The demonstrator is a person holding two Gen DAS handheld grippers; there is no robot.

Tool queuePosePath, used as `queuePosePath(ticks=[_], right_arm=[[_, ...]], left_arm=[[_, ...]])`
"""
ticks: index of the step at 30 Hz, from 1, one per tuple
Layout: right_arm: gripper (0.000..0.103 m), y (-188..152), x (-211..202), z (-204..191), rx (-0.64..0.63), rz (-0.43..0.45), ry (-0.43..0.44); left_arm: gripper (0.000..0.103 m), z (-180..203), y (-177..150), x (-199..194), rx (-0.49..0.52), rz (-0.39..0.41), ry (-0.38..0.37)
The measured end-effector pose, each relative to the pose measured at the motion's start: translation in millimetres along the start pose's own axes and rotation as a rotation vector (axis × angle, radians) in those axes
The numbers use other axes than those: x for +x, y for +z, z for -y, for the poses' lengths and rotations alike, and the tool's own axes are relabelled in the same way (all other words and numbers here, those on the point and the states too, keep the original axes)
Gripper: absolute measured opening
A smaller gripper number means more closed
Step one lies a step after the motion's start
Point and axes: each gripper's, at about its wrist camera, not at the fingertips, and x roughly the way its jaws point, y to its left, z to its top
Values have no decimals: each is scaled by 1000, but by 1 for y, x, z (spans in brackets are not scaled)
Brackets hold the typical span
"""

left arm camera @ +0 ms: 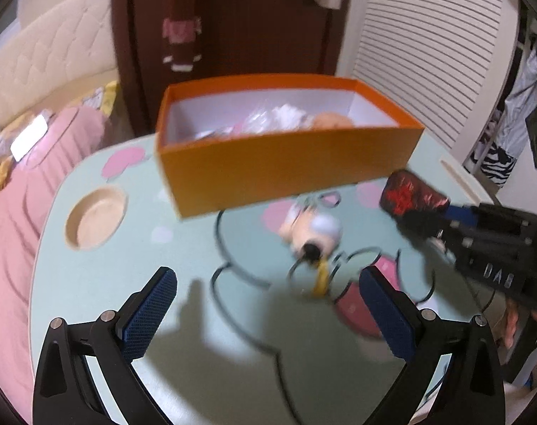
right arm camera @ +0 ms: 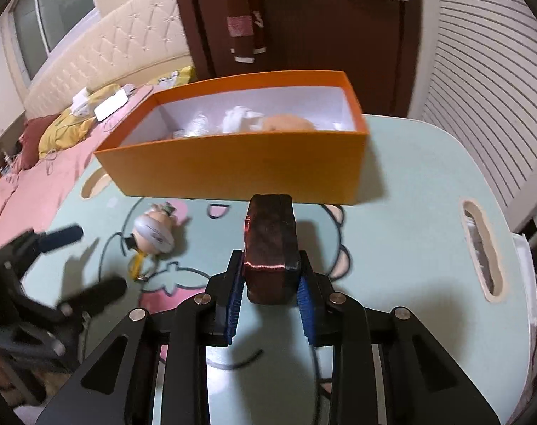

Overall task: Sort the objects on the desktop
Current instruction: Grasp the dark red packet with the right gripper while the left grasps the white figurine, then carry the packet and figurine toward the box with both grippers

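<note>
An open orange box (left arm camera: 286,166) (right arm camera: 240,170) stands at the back of the pale green table (left arm camera: 98,283) (right arm camera: 410,184) and holds several soft items. My right gripper (right arm camera: 270,283) (left arm camera: 431,219) is shut on a dark red and black pouch (right arm camera: 270,248) (left arm camera: 411,194), held above the table in front of the box. A small plush doll keychain (left arm camera: 312,232) (right arm camera: 153,232) with a yellow strap lies on the table. My left gripper (left arm camera: 268,294) (right arm camera: 87,265) is open and empty, above the table just short of the keychain.
A round cup recess (left arm camera: 95,217) is in the table's left part and a slot (right arm camera: 479,248) in its right part. A pink bed (left arm camera: 17,212) lies to the left. A dark door (left arm camera: 250,17) and a slatted white panel (left arm camera: 427,46) stand behind.
</note>
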Motion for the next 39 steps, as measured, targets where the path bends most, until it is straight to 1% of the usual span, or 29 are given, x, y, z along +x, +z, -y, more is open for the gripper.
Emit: queuePosePath(ticks=[4, 5, 6, 8, 9, 13, 17, 22, 27, 30, 34, 39], right_arm=[[30, 2, 0, 7, 24, 1, 7], [30, 1, 0, 9, 26, 1, 5], [30, 0, 1, 10, 29, -1, 4], [30, -1, 3, 12, 37, -4, 5], [30, -1, 4, 13, 40, -3, 4], [32, -3, 7, 11, 26, 15, -16], [32, -4, 9, 4, -15, 31, -56], [31, -3, 9, 3, -26, 28, -68], [30, -4, 3, 2, -26, 31, -56], [30, -2, -5, -4, -43, 55, -50], [30, 2, -18, -12, -60, 85, -28], [30, 13, -31, -18, -74, 114, -1]], left_arm=[[102, 14, 16, 21, 61, -8, 19], [97, 15, 18, 25, 63, -13, 21], [89, 14, 20, 29, 60, -21, 12], [43, 15, 20, 36, 72, -31, -3], [42, 15, 20, 39, 80, -35, -9], [41, 12, 18, 39, 79, -42, -35], [41, 7, 15, 37, 66, -43, -43], [41, 4, 10, 28, 49, -37, -51], [41, -1, 13, 10, 28, -1, -50], [41, -7, 18, -2, 5, 23, -58], [41, -13, 31, -19, -4, 61, -59], [41, -17, 48, -28, -1, 90, -68]])
